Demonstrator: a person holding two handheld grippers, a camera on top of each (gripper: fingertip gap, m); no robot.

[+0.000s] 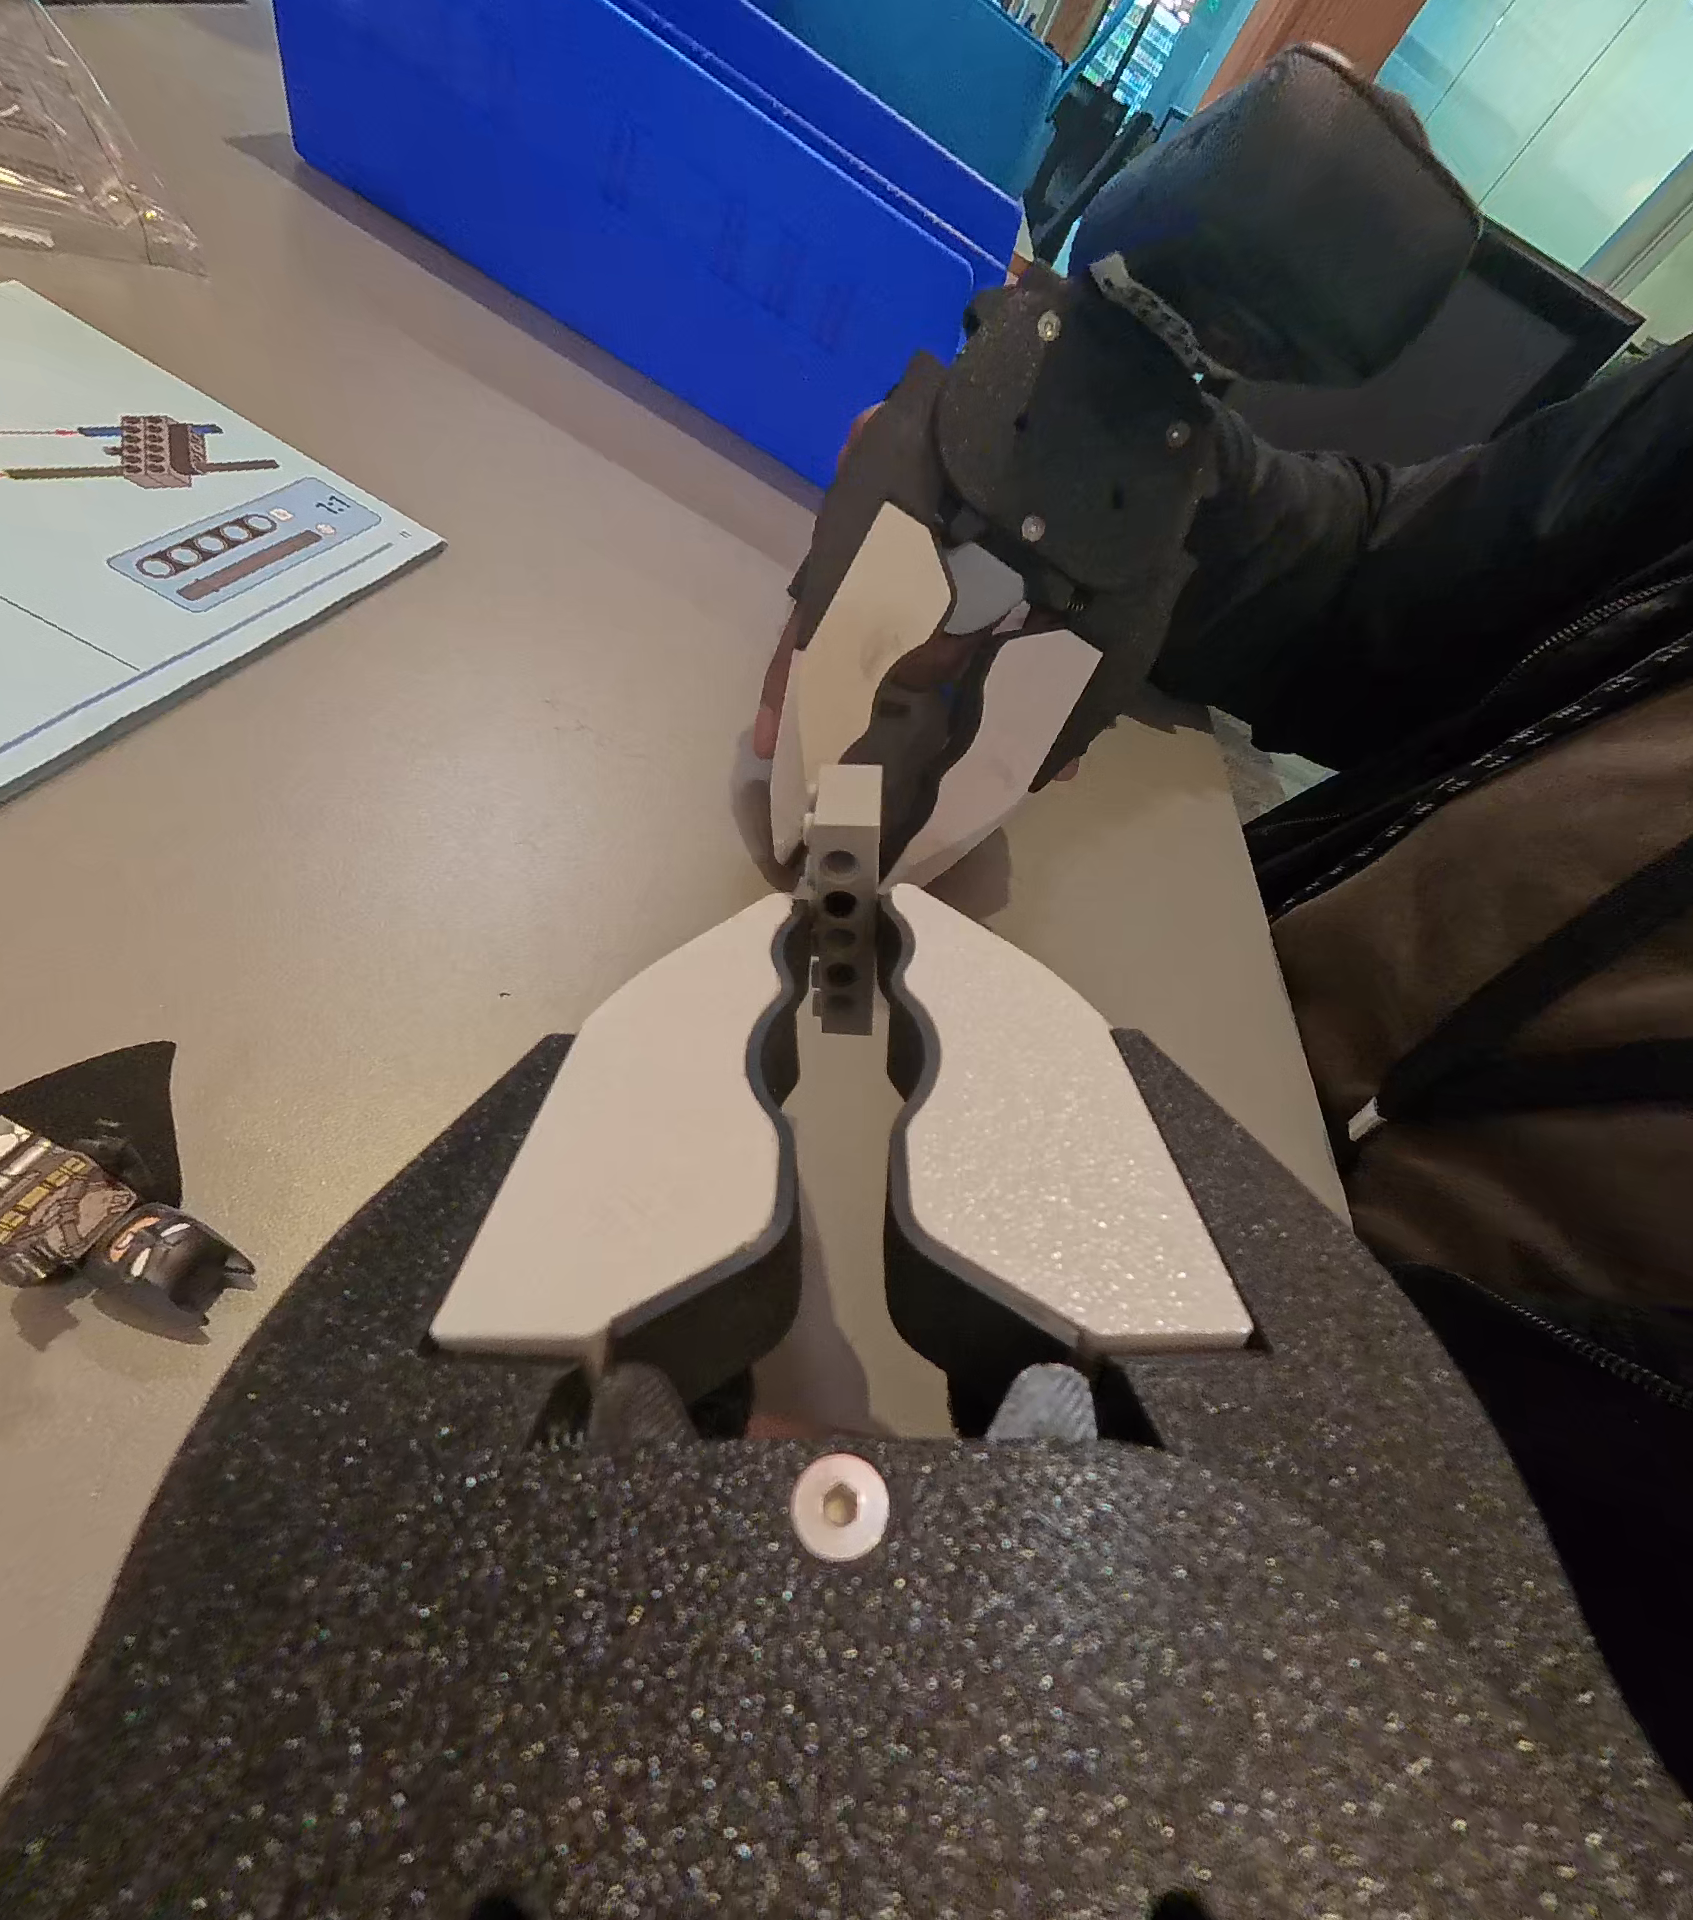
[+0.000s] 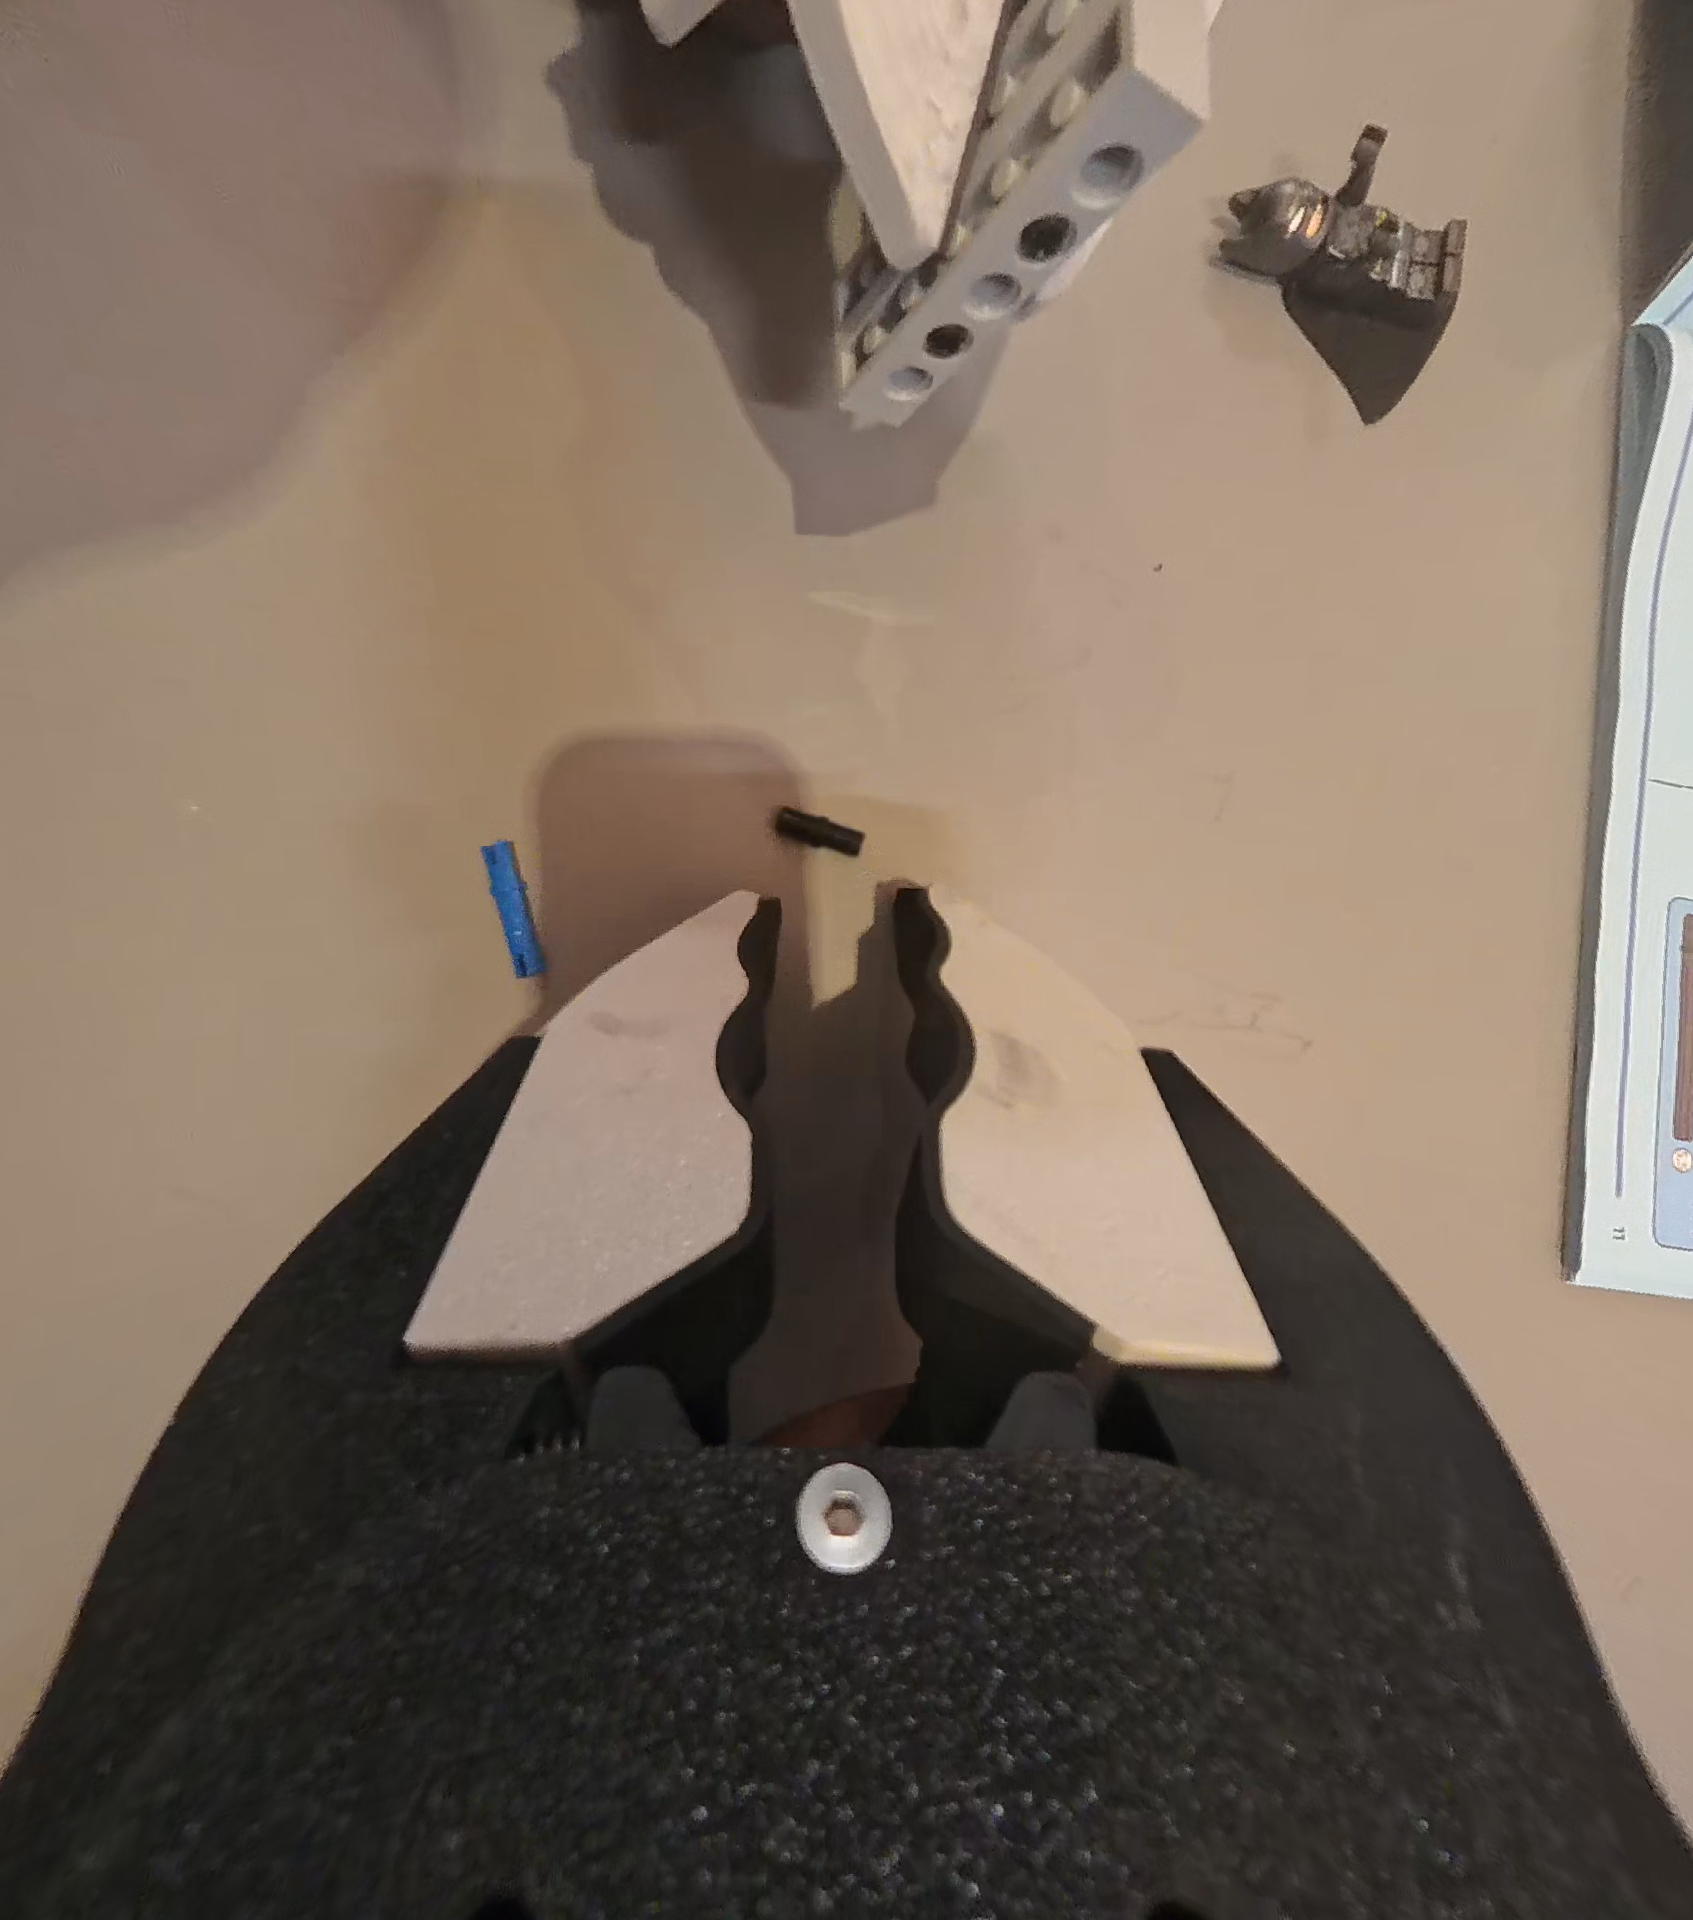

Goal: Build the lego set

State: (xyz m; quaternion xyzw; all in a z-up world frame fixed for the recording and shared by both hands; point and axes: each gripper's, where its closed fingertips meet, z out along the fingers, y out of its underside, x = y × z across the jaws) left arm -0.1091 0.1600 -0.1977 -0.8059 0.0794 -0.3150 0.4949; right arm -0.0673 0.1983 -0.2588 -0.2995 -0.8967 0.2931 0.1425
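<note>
Between left gripper (image 1: 840, 914) pads, grey holed brick (image 1: 844, 914)

We seem to be in an office or lab workspace: a plain beige worktop (image 1: 322, 935) carries an open instruction booklet (image 1: 94, 540), a clear plastic bag (image 1: 0, 125) and blue storage bins (image 1: 634, 208), while glass partitions (image 1: 1600, 135) and a dark monitor (image 1: 1507, 343) stand behind.

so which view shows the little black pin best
The right wrist view: the black pin lies unobstructed on the table just ahead of the open right tongs. In the left wrist view it can't be made out.
</note>
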